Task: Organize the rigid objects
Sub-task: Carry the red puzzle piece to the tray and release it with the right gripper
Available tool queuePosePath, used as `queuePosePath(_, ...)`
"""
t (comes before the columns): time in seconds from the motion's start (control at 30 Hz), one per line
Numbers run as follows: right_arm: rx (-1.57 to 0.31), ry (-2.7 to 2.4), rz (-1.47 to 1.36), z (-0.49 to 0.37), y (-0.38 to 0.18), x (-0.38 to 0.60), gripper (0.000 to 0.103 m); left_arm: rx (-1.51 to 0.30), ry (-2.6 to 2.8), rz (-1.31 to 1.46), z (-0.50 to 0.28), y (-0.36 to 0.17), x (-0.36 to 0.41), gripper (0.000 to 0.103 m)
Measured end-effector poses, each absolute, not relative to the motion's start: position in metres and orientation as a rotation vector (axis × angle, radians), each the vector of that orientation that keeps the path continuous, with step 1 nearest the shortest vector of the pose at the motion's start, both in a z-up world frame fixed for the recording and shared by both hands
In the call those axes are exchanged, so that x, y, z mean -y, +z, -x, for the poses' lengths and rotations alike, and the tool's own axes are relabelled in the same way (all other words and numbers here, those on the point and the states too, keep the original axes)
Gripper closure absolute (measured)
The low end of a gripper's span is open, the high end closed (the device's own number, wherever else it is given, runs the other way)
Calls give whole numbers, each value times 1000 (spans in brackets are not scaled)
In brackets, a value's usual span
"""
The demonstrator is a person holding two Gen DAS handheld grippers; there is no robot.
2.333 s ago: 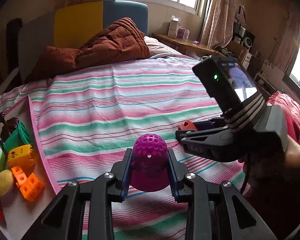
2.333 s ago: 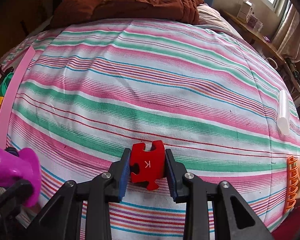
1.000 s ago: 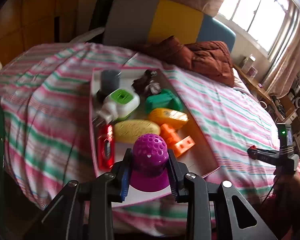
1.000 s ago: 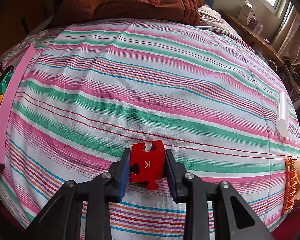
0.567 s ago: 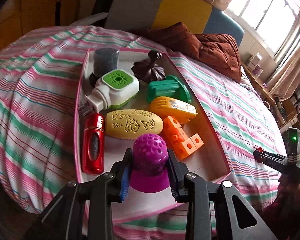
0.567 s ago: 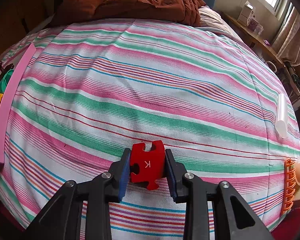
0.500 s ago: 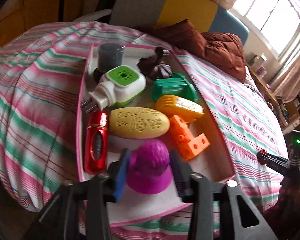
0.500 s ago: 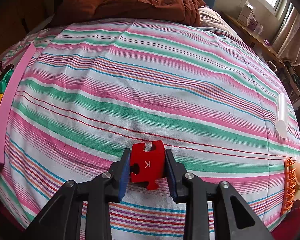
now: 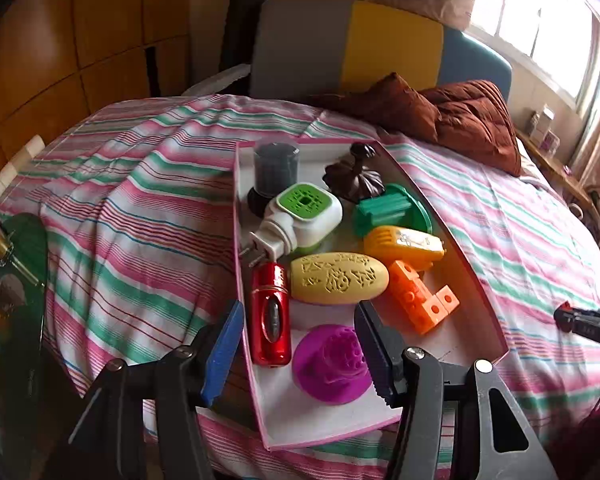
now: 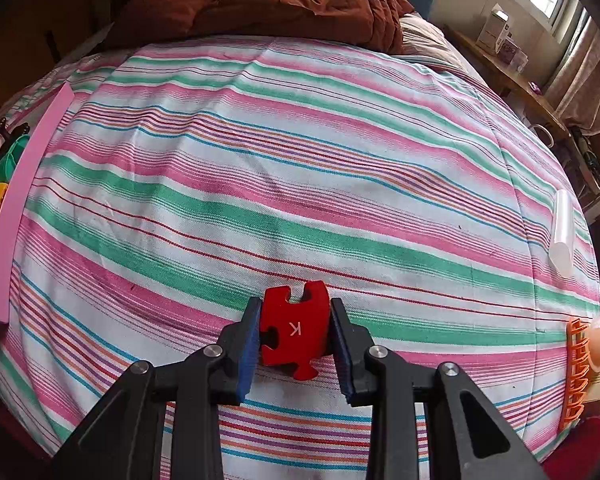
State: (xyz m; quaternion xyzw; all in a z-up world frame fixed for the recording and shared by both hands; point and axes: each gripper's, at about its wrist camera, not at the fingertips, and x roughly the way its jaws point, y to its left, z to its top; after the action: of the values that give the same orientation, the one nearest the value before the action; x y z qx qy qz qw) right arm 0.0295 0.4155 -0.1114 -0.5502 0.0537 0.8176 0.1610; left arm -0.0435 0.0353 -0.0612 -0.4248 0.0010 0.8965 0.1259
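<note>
While its two blue-padded jaws stand spread wide with nothing between them touching, the left gripper (image 9: 300,350) hovers over the near end of the shallow pink-rimmed white tray (image 9: 466,264) that lies on the pink, green and white striped bedspread (image 9: 140,208). Below the gap, the purple dimpled plastic dome with a flared base (image 9: 332,364) rests tipped on the tray floor, just beside the glossy red metal cylinder (image 9: 271,314) and near the pale yellow oval case with cut-out characters (image 9: 339,278). Further along the tray lie the orange plastic building blocks (image 9: 420,296), a white and green plug-in device (image 9: 300,216) and a green ridged plastic piece (image 9: 392,210). Well apart over the open bedspread, the right gripper (image 10: 295,334) is clamped on a flat red jigsaw-shaped piece marked K (image 10: 294,330), pinched at its two sides and held above the cloth
</note>
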Motion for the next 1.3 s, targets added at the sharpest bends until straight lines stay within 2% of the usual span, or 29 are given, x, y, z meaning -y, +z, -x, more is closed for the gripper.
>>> queuePosePath(0.37,-279,2393,1612,-25,-100,-402,71,78,2664,1187,38,-40,-13,35)
queuePosePath(0.57,-240,2664,1594,-11,-67,-329,71,103,2683,1179,35,-37,-5,35)
queuePosePath(0.8,-134,2997,1705,18,-34,-219,71,113,2706,1174,34,-34,3,35)
queuePosePath(0.97,-24,2977,1886,40,-56,-167,71,115,2713,1177,33,-34,6,35)
queuePosePath(1.07,-24,2921,1987,51,-77,-157,71,100,2719,1177,33,-33,8,34)
queuePosePath(1.3,73,2853,1886,63,-97,-157,71,91,2730,1179,34,-33,7,31)
